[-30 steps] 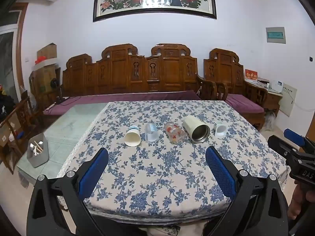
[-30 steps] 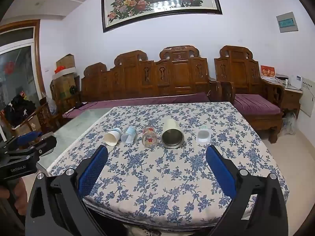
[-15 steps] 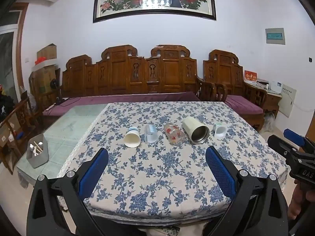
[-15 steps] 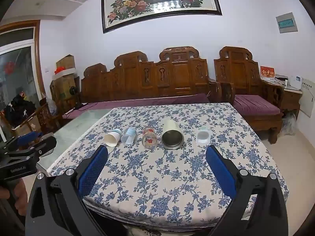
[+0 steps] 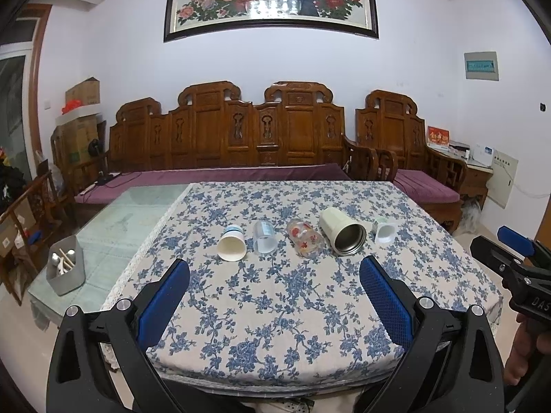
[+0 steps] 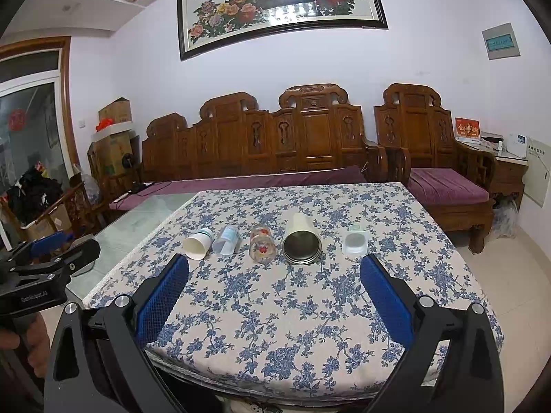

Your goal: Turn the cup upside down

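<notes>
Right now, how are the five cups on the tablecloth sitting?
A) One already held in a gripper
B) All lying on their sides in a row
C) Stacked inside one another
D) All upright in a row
B: the paper cup, frosted cup, flowered glass, steel-lined tumbler and small white cup all lie on their sides in a row, mouths toward the cameras; the left gripper and right gripper are both open and empty.

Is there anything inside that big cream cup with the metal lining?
The cream cup lies on its side, mouth toward the camera. Its steel interior looks empty, though the dark bottom is hard to make out.
</notes>
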Tool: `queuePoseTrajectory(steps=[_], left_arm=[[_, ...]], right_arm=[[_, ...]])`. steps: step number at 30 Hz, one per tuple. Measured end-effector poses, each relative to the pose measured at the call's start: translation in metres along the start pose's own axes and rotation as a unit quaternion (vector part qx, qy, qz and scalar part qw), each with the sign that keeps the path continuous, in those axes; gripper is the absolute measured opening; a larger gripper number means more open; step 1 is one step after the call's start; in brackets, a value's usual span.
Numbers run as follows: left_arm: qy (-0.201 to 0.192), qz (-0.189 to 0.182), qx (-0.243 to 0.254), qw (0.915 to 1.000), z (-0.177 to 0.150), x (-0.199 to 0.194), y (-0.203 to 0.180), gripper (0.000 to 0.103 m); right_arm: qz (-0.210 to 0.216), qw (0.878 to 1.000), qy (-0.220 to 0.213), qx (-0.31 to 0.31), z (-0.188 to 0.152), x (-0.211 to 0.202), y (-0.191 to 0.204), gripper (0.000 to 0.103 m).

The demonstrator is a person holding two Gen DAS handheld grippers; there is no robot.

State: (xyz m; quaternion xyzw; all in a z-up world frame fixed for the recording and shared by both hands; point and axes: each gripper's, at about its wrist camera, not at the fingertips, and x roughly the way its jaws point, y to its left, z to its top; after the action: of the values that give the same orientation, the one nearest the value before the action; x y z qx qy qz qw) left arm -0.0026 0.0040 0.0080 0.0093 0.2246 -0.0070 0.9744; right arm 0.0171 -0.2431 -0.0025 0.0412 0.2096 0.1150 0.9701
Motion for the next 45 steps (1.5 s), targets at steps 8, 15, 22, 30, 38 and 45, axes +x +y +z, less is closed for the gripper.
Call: queuePoseTrajectory(steps=[8, 15, 22, 30, 38, 45], left_arm=[[-0.001, 0.001, 0.001, 1.0000, 0.0004, 0.0003, -0.0012, 0.095], [-0.002, 0.000, 0.002, 1.0000, 0.0005, -0.0001, -0.0013, 0.095], [-0.006, -0.002, 0.002, 1.0000, 0.0003, -0.0023, -0.0024, 0.095], [-0.006, -0.001, 0.002, 1.0000, -0.0002, -0.0024, -0.0032, 0.095], [-0.007, -0.003, 0.002, 1.0000, 0.0010, -0.0033, -0.0039, 0.095], [-0.007, -0.004, 0.003, 1.0000, 0.0017, -0.0037, -0.0056, 0.095]], right_arm=[[-0.001, 1.000, -0.002, -0.003, 0.0020, -0.0036, 0.0018, 0.100], [-0.003, 1.000, -0.002, -0.001, 0.0009, -0.0019, 0.0020, 0.100], [-0.003, 1.000, -0.002, -0.001, 0.0002, -0.0021, 0.0013, 0.100], [-0.003, 1.000, -0.003, -0.001, 0.0001, -0.0026, 0.0010, 0.100], [-0.003, 1.000, -0.004, -0.001, -0.0001, -0.0033, 0.0013, 0.100], [-0.002, 1.000, -0.004, -0.001, -0.0005, -0.0035, 0.0015, 0.100]])
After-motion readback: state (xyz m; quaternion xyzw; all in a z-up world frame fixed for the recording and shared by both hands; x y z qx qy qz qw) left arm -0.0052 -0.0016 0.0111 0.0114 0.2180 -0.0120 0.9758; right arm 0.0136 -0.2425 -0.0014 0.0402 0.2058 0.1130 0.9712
